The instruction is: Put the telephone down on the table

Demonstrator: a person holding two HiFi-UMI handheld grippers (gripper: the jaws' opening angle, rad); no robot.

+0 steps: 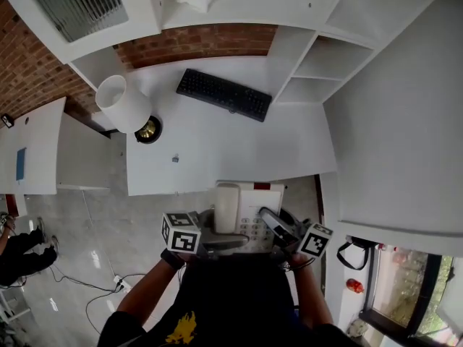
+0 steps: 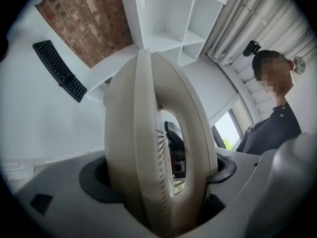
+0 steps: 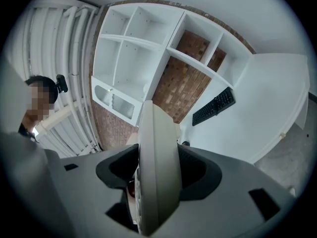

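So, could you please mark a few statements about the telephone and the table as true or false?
The left gripper and right gripper both clamp the beige plastic telephone. True.
The telephone rests on the white table. False: it is held off it, at the near edge.
A black keyboard lies on the table. True.
The white-shaded lamp stands right of the keyboard. False: left of it.

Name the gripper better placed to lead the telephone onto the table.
Left, probably. The left gripper clamps the telephone on its handset side, steadying the handset; the right gripper grips only its thin opposite edge. Both are shut on it.
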